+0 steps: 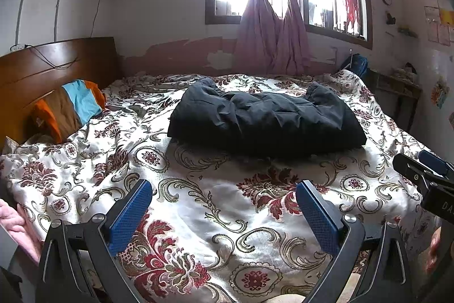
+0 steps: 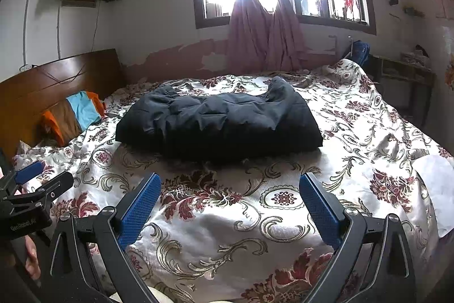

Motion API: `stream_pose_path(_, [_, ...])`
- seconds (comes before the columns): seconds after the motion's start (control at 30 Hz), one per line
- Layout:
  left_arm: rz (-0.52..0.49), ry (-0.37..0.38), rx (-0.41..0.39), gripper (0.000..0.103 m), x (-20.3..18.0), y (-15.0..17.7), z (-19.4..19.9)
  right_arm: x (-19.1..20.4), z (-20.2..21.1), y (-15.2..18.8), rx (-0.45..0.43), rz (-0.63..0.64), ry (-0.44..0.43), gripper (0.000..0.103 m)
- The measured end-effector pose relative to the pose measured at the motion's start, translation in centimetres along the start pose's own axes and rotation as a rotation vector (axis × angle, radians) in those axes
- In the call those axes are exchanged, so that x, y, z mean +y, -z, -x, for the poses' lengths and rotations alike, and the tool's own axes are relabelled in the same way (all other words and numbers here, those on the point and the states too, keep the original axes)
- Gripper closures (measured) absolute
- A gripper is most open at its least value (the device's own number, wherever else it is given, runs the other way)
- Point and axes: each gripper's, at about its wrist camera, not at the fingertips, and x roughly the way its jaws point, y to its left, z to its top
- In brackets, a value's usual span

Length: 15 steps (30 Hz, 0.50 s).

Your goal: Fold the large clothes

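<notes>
Dark padded garment [image 1: 264, 118] lies bundled mid-bed, apparently folded; left gripper [image 1: 224, 215] and right gripper [image 2: 229, 209] hover near the bed's front edge, jaws spread, empty.

Black gripper [image 1: 224, 215], blue textured pads [image 1: 129, 217]

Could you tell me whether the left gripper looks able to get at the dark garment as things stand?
Probably yes: the left gripper is open, and only bare floral bedspread lies between it and the dark garment.

Left tongs [image 1: 224, 190] gape empty near dark folded jacket [image 1: 264, 121] on bedspread [image 1: 198, 217]
</notes>
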Motion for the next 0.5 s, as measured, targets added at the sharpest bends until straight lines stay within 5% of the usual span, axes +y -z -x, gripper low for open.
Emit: stream_pose_path(0.5, [-0.009,0.002,0.003,0.001,-0.19,-0.06,-0.13,-0.02,-0.09,-0.03,0.000,-0.006,0.001,0.007])
